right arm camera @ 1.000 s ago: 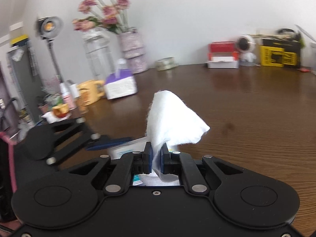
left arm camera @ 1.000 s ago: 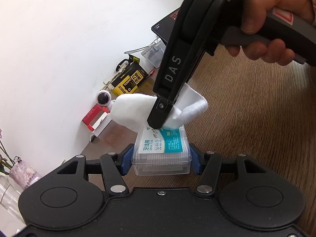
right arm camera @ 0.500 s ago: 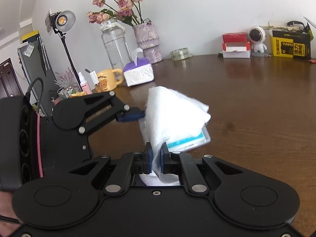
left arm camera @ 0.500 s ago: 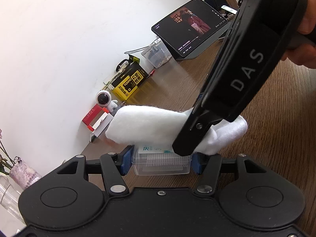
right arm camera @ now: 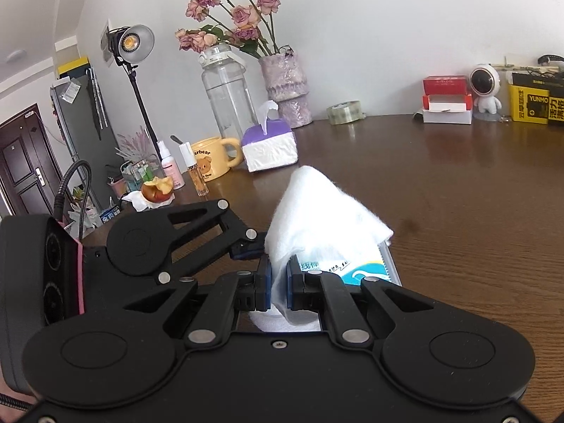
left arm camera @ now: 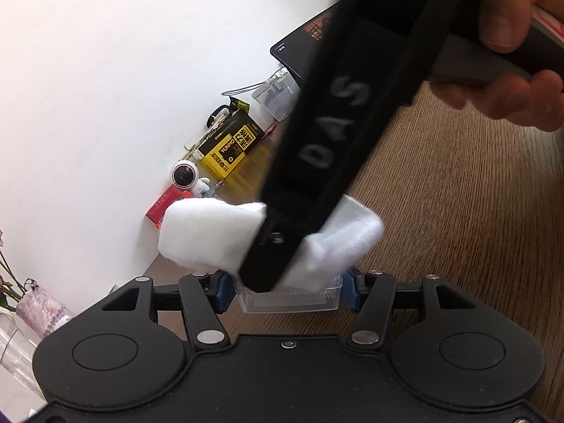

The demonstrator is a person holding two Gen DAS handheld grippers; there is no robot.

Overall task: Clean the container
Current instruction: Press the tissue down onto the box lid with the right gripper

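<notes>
My left gripper (left arm camera: 288, 290) is shut on a clear plastic container (left arm camera: 289, 299) with a teal-and-white label (right arm camera: 356, 269), held above the wooden table (left arm camera: 458, 211). My right gripper (right arm camera: 279, 285) is shut on a folded white cloth (right arm camera: 317, 218), which lies on the container's top. In the left wrist view the cloth (left arm camera: 208, 232) hides most of the lid, and the right gripper's black body (left arm camera: 338, 134) crosses in front. The left gripper also shows in the right wrist view (right arm camera: 246, 243), at the container's left side.
Along the wall stand a yellow box (left arm camera: 231, 148), a small white camera figure (right arm camera: 488, 88), a red-and-white box (right arm camera: 446, 100), a tape roll (right arm camera: 343, 112), a vase of roses (right arm camera: 285, 88), a water bottle (right arm camera: 229, 95), a tissue box (right arm camera: 269, 149), a yellow mug (right arm camera: 209, 158) and a tablet (left arm camera: 299, 49).
The right gripper has drawn the cloth across the container's top, first away and then back toward the left gripper. The container stays clamped in the left gripper.
</notes>
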